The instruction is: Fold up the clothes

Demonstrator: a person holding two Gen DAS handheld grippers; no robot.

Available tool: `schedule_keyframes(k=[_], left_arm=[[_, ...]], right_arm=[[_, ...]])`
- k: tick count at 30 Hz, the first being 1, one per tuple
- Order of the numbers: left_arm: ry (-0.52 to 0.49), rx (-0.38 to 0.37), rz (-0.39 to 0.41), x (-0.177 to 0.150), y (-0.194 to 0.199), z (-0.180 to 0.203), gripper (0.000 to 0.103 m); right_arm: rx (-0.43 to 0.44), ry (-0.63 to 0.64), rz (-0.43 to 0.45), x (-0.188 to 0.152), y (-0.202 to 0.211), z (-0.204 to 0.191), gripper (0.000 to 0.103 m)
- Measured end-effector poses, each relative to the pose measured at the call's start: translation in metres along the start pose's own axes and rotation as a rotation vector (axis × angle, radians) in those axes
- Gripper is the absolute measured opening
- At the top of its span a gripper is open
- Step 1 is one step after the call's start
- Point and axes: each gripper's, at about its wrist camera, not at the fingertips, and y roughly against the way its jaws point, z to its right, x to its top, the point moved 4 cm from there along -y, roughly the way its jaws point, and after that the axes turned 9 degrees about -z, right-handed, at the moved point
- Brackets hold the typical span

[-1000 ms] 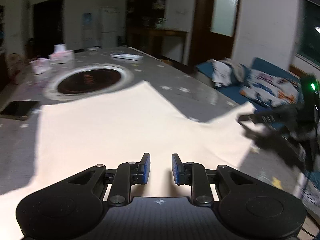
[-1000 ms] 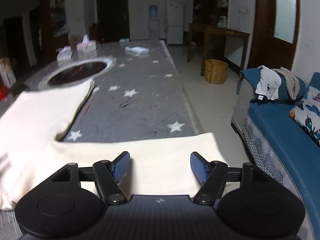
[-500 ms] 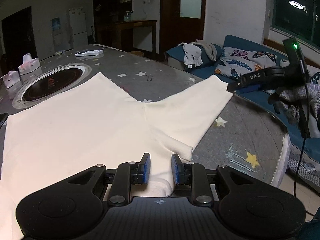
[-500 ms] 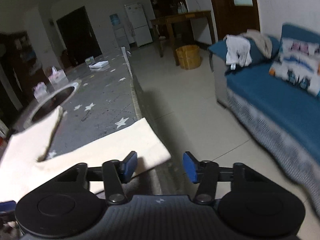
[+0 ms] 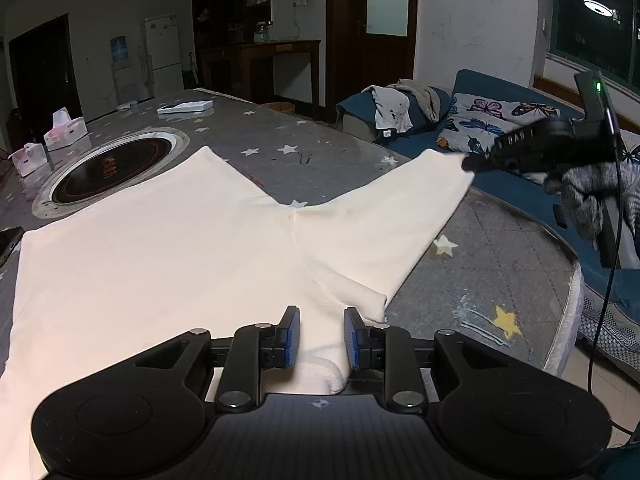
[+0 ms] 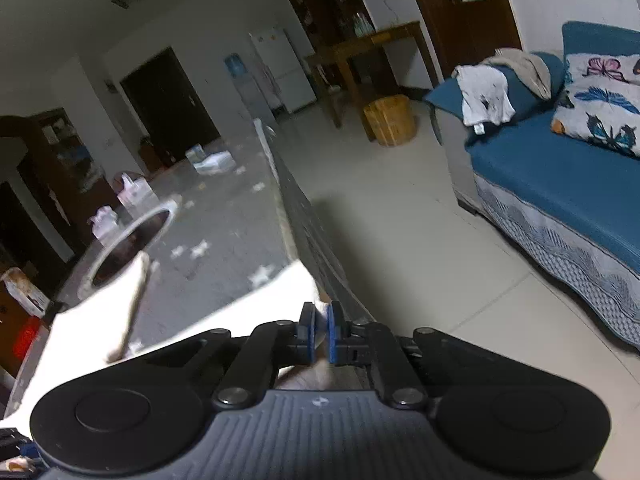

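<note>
A cream long-sleeved shirt (image 5: pixel 160 248) lies spread on the grey star-patterned table (image 5: pixel 500 264). Its sleeve (image 5: pixel 380 216) stretches to the right table edge. My left gripper (image 5: pixel 319 336) sits at the shirt's near edge with shirt cloth bunched between its slightly parted blue pads. My right gripper (image 6: pixel 318 330) is shut on the sleeve's end (image 6: pixel 304 284) at the table edge. It also shows in the left wrist view (image 5: pixel 472 164), pinching the cuff.
A round black hotplate (image 5: pixel 108 164) is set in the table behind the shirt. Tissue boxes (image 5: pixel 66 134) and a flat white box (image 5: pixel 185 107) stand further back. A phone (image 5: pixel 8 240) lies left. A blue sofa (image 6: pixel 560 184) with clothes stands right.
My right gripper has closed on the sleeve end and pulled it out toward the table's right edge. The left gripper has stayed at the shirt's near edge with cloth between its pads.
</note>
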Motion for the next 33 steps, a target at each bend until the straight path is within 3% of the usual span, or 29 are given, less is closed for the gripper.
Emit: schedule_keyframes(k=[7, 16, 19, 26, 33], left_arm=[[-0.015, -0.007, 0.021, 0.002, 0.0, 0.004, 0.026], [-0.006, -0.031, 0.046, 0.001, 0.0, 0.007, 0.026], [0.03, -0.03, 0.078, -0.001, 0.015, -0.003, 0.034], [0.157, 0.066, 0.128, -0.028, 0.059, -0.051, 0.037], [0.332, 0.201, 0.126, -0.068, 0.088, -0.102, 0.037]], right_arm=[[0.075, 0.07, 0.091, 0.031, 0.026, -0.037, 0.005], [0.246, 0.232, 0.174, 0.068, 0.053, -0.137, 0.005], [0.31, 0.3, 0.175, 0.069, 0.056, -0.176, 0.005], [0.468, 0.46, 0.072, 0.035, 0.042, -0.266, 0.005], [0.541, 0.607, -0.132, -0.044, -0.01, -0.328, 0.005]])
